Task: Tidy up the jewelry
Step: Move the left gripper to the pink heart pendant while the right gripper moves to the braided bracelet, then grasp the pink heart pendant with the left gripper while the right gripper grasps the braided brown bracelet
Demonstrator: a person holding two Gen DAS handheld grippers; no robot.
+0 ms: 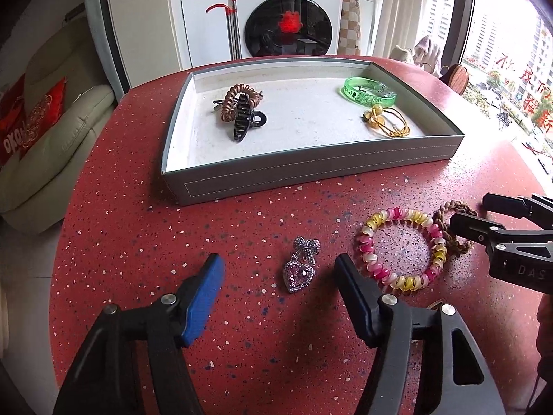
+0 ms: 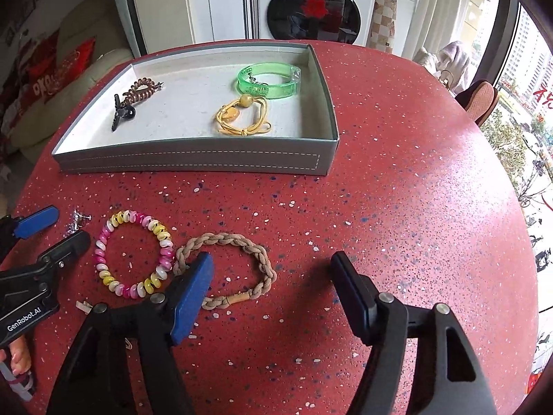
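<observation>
Red speckled stone covers the round table (image 1: 138, 214) in front of you, with a white washing machine (image 1: 287, 10) behind it and a cream sofa (image 1: 52, 159) off to the left. Everything below is placed relative to the grey tray (image 1: 293, 169) sitting toward the far side of the table.

Inside the tray, at its left end, a brown coil hair tie (image 1: 235, 98) rests on a black claw clip (image 1: 243, 117). At its right end lies a green bangle (image 1: 368, 91), with a yellow cord bracelet (image 1: 389, 121) just in front of it.

In front of the tray, on the bare table, three pieces lie in a row. Furthest left is a silver heart brooch (image 1: 300, 269) with a pink stone. Your left gripper (image 1: 278, 273) hangs around it, jaws apart, one finger on each side and neither touching it.

Next comes a pink and yellow coil bracelet (image 2: 133, 254), lying flat and touching the piece to its right.

That last piece is a tan braided bracelet (image 2: 242, 269). Your right gripper (image 2: 273, 276) hangs over it with jaws apart, holding nothing; the blue finger covers the bracelet's left side, the black finger sits clear to its right.
</observation>
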